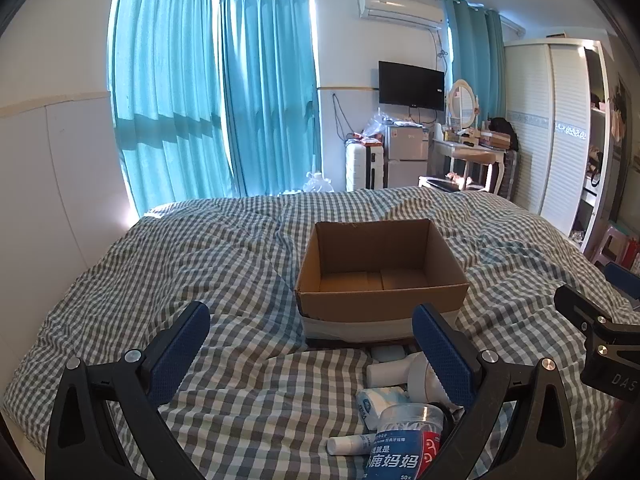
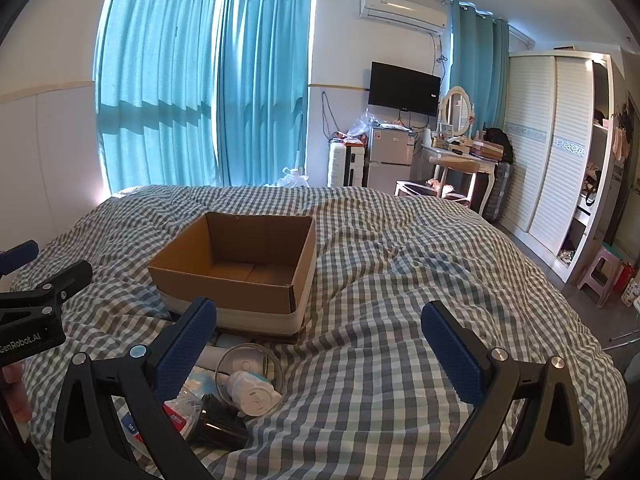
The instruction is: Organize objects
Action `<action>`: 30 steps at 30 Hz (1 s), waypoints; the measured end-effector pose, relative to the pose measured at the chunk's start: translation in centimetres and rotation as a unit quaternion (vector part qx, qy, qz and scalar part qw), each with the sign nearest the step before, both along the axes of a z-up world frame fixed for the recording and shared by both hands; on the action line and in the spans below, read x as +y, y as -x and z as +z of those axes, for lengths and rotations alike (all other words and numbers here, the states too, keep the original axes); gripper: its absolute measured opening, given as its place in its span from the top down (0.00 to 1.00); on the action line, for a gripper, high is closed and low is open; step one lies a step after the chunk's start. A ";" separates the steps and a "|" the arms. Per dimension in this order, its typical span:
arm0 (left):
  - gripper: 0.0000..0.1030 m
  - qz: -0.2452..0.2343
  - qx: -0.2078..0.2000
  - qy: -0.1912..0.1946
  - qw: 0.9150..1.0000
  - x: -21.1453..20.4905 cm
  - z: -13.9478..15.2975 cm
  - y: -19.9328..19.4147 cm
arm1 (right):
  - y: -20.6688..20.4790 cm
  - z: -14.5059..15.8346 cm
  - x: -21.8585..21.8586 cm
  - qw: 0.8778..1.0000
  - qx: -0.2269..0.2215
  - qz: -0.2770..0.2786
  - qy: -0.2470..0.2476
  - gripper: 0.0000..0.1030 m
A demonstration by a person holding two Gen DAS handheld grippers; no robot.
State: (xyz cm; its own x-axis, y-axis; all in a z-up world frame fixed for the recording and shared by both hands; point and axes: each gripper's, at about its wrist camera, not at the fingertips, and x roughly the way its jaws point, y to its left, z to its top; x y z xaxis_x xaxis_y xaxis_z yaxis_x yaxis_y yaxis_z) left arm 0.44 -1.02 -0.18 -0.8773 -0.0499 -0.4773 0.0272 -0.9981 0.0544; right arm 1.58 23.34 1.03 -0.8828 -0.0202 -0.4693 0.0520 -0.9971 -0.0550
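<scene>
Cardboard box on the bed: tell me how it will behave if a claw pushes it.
The cardboard box looks empty, so it is probably light and slides easily. On the soft checked duvet it may tip or snag.

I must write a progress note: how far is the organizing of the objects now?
Nothing looks done: the cardboard box shows only its bare floor. Nothing is in hand: the left hand-held gripper and right hand-held gripper are both open. Left to do: the pile on the checked blanket, including the floss-pick tub, the small white tube and the white round device.
</scene>
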 end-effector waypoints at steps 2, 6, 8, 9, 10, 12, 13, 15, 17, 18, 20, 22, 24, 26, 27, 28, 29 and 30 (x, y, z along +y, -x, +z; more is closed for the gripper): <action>0.00 0.001 0.000 -0.001 1.000 -0.1 0.0 0.0 | 0.0 0.0 0.0 1.000 0.001 0.000 0.000 0.00; 0.00 0.001 -0.001 -0.001 1.000 0.1 0.0 -0.1 | 0.0 -0.1 -0.1 1.000 0.000 0.002 -0.001 0.00; 0.00 0.000 -0.001 -0.002 1.000 0.1 0.0 -0.1 | 0.0 -0.1 -0.1 1.000 0.000 0.003 0.000 0.00; 0.00 0.001 -0.001 -0.002 1.000 0.1 0.0 -0.1 | 0.0 -0.1 -0.1 1.000 0.000 0.004 0.001 0.00; 0.00 0.001 -0.001 -0.002 1.000 0.2 0.0 -0.2 | 0.0 -0.1 -0.1 1.000 -0.001 0.005 0.002 0.00; 0.00 0.002 -0.001 0.000 1.000 0.2 0.0 -0.1 | 0.0 -0.1 -0.1 1.000 -0.002 0.007 0.002 0.00; 0.00 0.003 -0.001 0.000 1.000 0.2 0.0 0.0 | 0.0 -0.1 -0.2 1.000 -0.003 0.008 0.002 0.00; 0.00 0.002 -0.002 -0.001 1.000 0.3 0.0 0.0 | 0.0 0.0 -0.3 1.000 -0.003 0.009 0.002 0.00; 0.00 0.002 -0.002 -0.001 1.000 0.3 0.1 0.0 | 0.0 0.0 -0.3 1.000 -0.004 0.010 0.001 0.00; 0.00 0.002 -0.002 -0.001 1.000 0.3 0.1 0.0 | -0.1 0.0 -0.3 1.000 -0.004 0.012 0.002 0.00; 0.00 0.002 -0.002 0.000 1.000 0.2 0.1 0.0 | -0.1 0.0 -0.4 1.000 -0.005 0.014 0.001 0.00; 0.00 0.000 -0.004 0.000 1.000 0.2 0.1 0.0 | 0.0 0.0 -0.3 1.000 -0.006 0.014 0.000 0.00; 0.00 0.001 -0.005 0.000 1.000 0.1 0.2 0.1 | 0.0 0.0 -0.2 1.000 -0.006 0.014 0.003 0.00; 0.00 0.001 -0.005 0.000 1.000 0.2 0.2 0.1 | 0.0 0.0 -0.1 1.000 -0.007 0.013 0.003 0.00; 0.00 0.001 -0.005 0.000 1.000 0.2 0.3 0.0 | -0.1 0.0 -0.1 1.000 -0.007 0.013 0.003 0.00; 0.00 0.001 -0.005 0.001 1.000 0.2 0.3 0.0 | -0.1 0.0 0.0 1.000 -0.007 0.013 0.003 0.00; 0.00 0.001 -0.004 0.001 1.000 0.2 0.3 0.0 | -0.1 0.0 0.0 1.000 -0.006 0.011 0.003 0.00; 0.00 -0.001 -0.004 0.000 1.000 0.2 0.3 0.0 | 0.0 0.0 0.0 1.000 -0.006 0.010 0.004 0.00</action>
